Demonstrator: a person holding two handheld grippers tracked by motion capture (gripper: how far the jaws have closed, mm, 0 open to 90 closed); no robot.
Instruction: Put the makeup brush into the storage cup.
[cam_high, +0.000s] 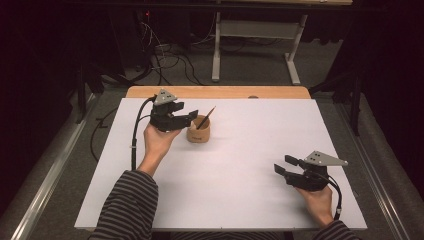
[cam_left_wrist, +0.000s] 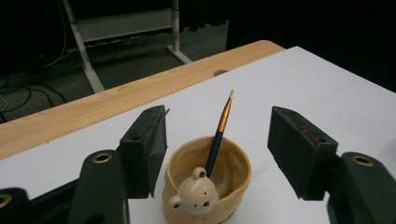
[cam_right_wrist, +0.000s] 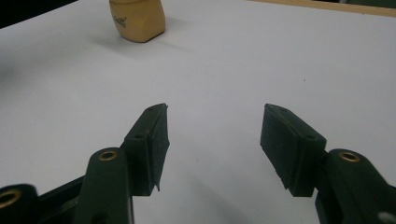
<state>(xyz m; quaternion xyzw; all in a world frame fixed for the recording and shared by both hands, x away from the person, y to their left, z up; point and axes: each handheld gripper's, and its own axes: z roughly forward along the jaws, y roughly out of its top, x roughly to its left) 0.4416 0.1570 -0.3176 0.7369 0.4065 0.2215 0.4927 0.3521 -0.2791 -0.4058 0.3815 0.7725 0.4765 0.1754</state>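
Observation:
A tan ceramic cup (cam_high: 199, 131) with a small bear head on its side (cam_left_wrist: 205, 184) stands on the white sheet at the table's back left. A dark pencil with a gold band (cam_left_wrist: 219, 135) leans inside it, tip up (cam_high: 206, 118). My left gripper (cam_high: 187, 119) is held open just left of the cup; in the left gripper view its jaws flank the cup (cam_left_wrist: 217, 154) without touching it. My right gripper (cam_high: 284, 165) hangs open over bare sheet at the front right, nothing between its jaws (cam_right_wrist: 214, 144). The cup's base (cam_right_wrist: 137, 21) shows far off in the right gripper view.
The white sheet (cam_high: 240, 175) covers most of a wooden table whose far edge (cam_high: 220, 92) stays bare. Beyond it are a grey floor, cables (cam_high: 165, 60) and a white desk frame (cam_high: 260, 35). Striped sleeves (cam_high: 125, 210) enter from the bottom.

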